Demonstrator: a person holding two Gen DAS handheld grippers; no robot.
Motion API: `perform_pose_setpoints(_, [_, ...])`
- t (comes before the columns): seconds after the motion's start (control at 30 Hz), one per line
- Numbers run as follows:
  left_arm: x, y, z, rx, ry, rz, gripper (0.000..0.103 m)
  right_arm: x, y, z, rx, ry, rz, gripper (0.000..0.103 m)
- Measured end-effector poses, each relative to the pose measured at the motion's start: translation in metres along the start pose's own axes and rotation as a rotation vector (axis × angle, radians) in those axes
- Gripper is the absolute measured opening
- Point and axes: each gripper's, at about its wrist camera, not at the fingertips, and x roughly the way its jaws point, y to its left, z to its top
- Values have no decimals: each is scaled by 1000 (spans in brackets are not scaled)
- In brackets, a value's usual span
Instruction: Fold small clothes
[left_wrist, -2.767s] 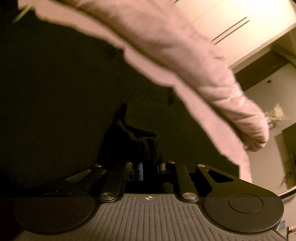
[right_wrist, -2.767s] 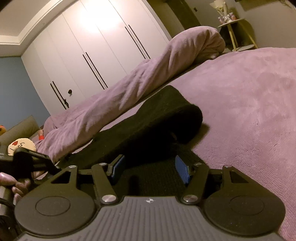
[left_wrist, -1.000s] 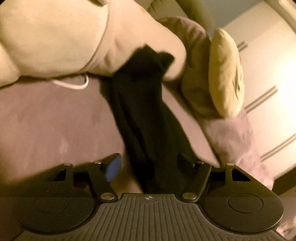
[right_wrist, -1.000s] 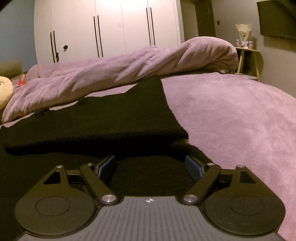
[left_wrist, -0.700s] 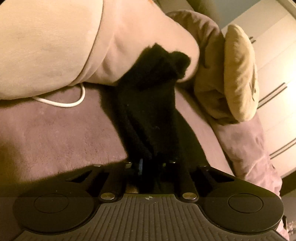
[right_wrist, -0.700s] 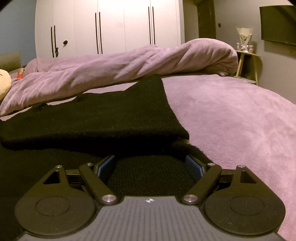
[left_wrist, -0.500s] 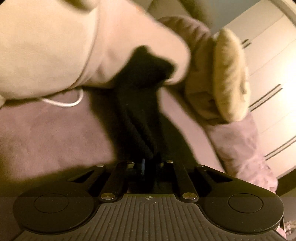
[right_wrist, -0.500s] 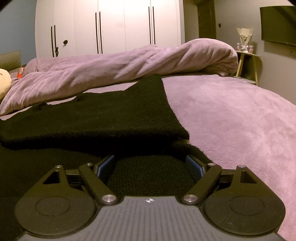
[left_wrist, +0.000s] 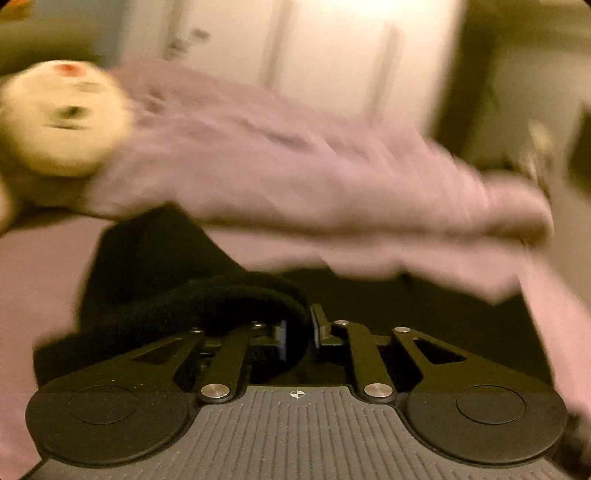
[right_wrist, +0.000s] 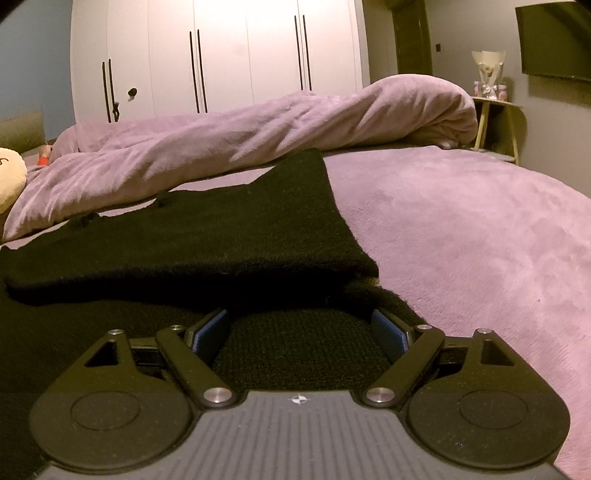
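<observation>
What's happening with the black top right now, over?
Left gripper pinching a fold of the black top, jaws easing open. Right gripper open, low over the top. Blanket bunched behind, nothing blocking.

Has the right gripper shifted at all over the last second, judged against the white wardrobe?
No. The right gripper frames the white wardrobe and black knitted garment exactly as before.

Ahead of the right hand-held gripper (right_wrist: 301, 328) with blue pads (right_wrist: 210, 328): plain black knit garment (right_wrist: 207, 236), mauve bed (right_wrist: 461, 229), white wardrobe (right_wrist: 221, 55) with black handles.
</observation>
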Motion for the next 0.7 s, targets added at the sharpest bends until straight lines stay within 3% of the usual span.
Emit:
perform_pose_setpoints(0.1, [15,-43,-41,-12,77,-63,49,0,-2,-1,8,-2,11,86])
perform_pose_setpoints(0.17, [16,-50,-65,-73,116,-69,56,-1,-4,-1,12,-3,19,87])
perform_pose_setpoints(0.27, [2,-44,-93,-95,112,-5,64,-1,-4,-1,16,-4,30,89])
perform_pose_setpoints(0.33, [-14,-36,-107,-82,79,90,74,-2,-4,0,17,-2,39,92])
perform_pose_setpoints(0.5, [-52,16,-135,-182,25,329,81,-3,1,7,2,37,62,98])
perform_pose_setpoints(0.57, [-60,40,-141,-247,27,358,80,-10,14,16,-48,58,25,93])
perform_pose_setpoints(0.6, [-64,50,-141,-267,20,344,79,-17,23,18,-72,46,34,87])
perform_pose_setpoints(0.7, [-69,59,-146,-298,-19,311,77,-41,72,16,-233,-33,115,87])
